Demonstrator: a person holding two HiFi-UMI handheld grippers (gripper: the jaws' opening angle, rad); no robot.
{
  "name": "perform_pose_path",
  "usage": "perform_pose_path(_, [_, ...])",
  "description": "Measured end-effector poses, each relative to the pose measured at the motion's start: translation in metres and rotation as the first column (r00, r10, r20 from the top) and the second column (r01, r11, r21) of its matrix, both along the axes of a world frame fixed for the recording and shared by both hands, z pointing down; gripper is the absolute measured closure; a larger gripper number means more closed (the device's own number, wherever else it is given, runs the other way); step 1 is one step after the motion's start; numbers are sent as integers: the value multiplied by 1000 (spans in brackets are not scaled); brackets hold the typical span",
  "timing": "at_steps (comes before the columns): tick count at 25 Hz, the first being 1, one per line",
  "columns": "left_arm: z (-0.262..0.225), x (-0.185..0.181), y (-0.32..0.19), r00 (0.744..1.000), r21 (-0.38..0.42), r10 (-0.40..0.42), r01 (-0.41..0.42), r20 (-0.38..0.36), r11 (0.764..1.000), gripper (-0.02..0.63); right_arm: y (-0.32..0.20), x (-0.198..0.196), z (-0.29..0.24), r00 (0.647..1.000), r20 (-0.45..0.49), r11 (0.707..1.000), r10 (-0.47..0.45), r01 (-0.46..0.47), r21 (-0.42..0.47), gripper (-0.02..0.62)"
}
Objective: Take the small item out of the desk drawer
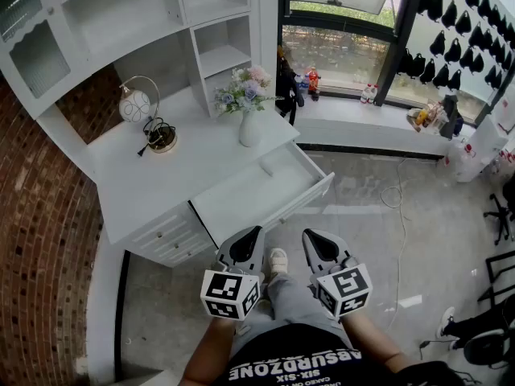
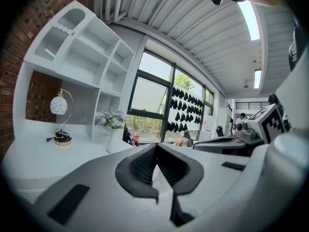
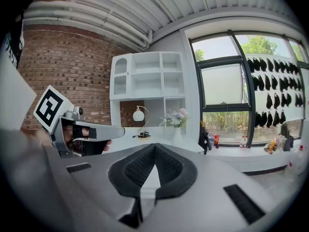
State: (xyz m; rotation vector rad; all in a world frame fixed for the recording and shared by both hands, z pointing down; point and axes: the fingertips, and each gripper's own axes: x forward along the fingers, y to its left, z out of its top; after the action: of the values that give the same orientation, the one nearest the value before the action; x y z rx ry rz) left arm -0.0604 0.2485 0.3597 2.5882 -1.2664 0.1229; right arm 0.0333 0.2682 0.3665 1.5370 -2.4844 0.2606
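The white desk [image 1: 189,163] has its drawer [image 1: 311,199] pulled out toward me. The inside looks plain white, and I cannot make out any small item in it. My left gripper [image 1: 252,234] and right gripper [image 1: 311,236] hang side by side in front of my body, short of the drawer front and above the floor. Both are shut with nothing between the jaws. The left gripper view shows its black pads [image 2: 145,166] meeting at the tip, aimed over the desk top. The right gripper view shows its pads [image 3: 169,166] meeting the same way.
A vase of flowers [image 1: 249,123] stands at the desk's back right and a round lamp [image 1: 136,105] at the back left. White shelves [image 1: 121,22] rise behind. A window sill [image 1: 354,107] holds small figures, and a cable [image 1: 394,195] lies on the floor.
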Motion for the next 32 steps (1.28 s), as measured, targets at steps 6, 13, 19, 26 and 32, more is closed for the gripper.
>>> perform_pose_path(6, [10, -5, -16, 1000, -23, -9, 9, -5, 1000, 600, -17, -1, 4, 1000, 17, 1000, 11, -11, 9, 597])
perform_pose_path(13, [9, -4, -43, 1000, -35, -11, 11, -11, 999, 600, -44, -2, -1, 1000, 18, 999, -22, 21, 27, 529])
perform_pose_path(19, [14, -4, -74, 1000, -55, -16, 15, -19, 998, 600, -77, 0, 0, 999, 17, 999, -29, 28, 26, 407])
perform_pose_path(26, [21, -5, -121, 1000, -69, -25, 25, -8, 997, 600, -127, 4, 7, 999, 23, 999, -32, 31, 10, 368])
perform_pose_path(32, [30, -4, -161, 1000, -92, -23, 24, 8, 996, 600, -171, 5, 15, 999, 29, 999, -38, 38, -12, 364])
